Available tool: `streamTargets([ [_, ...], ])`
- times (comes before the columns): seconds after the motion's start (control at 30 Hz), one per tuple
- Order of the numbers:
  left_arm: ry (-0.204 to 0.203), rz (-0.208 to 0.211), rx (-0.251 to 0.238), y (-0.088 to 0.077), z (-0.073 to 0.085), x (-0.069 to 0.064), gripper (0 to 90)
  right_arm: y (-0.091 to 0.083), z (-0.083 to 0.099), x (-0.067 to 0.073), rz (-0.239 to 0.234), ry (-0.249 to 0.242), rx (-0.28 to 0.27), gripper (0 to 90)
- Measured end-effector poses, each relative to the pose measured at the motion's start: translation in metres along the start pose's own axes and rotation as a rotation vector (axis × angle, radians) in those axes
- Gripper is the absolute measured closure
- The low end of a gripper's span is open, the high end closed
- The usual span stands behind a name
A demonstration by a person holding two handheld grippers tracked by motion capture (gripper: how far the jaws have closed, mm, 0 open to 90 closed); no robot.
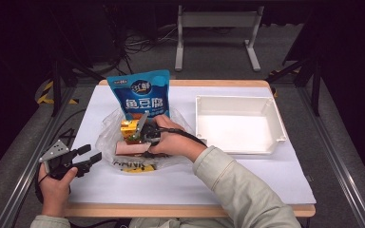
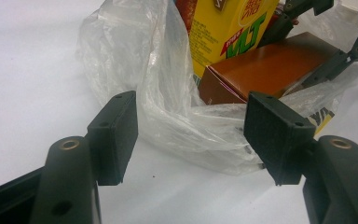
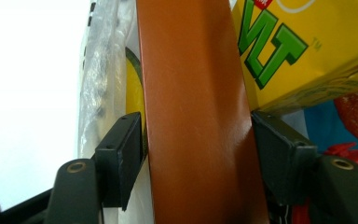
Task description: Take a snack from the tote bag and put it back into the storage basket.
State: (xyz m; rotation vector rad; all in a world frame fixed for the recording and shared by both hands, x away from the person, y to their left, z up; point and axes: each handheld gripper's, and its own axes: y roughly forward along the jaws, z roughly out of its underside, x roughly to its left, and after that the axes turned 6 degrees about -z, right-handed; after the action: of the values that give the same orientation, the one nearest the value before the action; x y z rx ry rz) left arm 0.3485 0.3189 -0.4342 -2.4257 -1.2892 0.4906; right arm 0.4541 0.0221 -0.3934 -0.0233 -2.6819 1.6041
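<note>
At the left edge of the tabletop, the left gripper is resting with its jaws apart and nothing between them, just beside the clear plastic bag. In the middle, the right gripper is reaching into this bag. Its jaws are standing on both sides of the brown carton, and the pads seem to be touching it, so I judge it is gripping the carton. The yellow drink box is leaning against the carton, and a blue snack pouch is standing behind. At the right, the white tray is waiting. The step seems to be taking the carton out; next it needs a lift clear of the bag, toward the tray.
</note>
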Motion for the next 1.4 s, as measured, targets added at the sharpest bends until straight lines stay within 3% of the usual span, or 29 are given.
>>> streamTargets([
  [0.3,-0.005,0.0,-0.003,0.0,0.0,0.001,35.8,0.011,-0.001,0.001,-0.006,-0.012,0.063,37.6],
  [0.57,-0.008,-0.003,-0.006,0.0,0.0,0.001,35.9,0.01,-0.002,0.0,-0.005,-0.043,0.07,42.8],
  [0.73,-0.009,-0.003,-0.007,0.0,0.0,0.001,36.0,0.007,-0.003,0.002,0.02,-0.076,0.071,43.1],
  [1.0,-0.009,-0.003,-0.011,0.0,0.0,0.001,36.1,-0.009,-0.006,0.004,0.048,-0.089,0.004,43.1],
  [1.4,-0.006,0.008,-0.007,0.0,-0.001,0.003,34.6,-0.034,-0.013,0.009,0.043,-0.097,-0.077,43.1],
])
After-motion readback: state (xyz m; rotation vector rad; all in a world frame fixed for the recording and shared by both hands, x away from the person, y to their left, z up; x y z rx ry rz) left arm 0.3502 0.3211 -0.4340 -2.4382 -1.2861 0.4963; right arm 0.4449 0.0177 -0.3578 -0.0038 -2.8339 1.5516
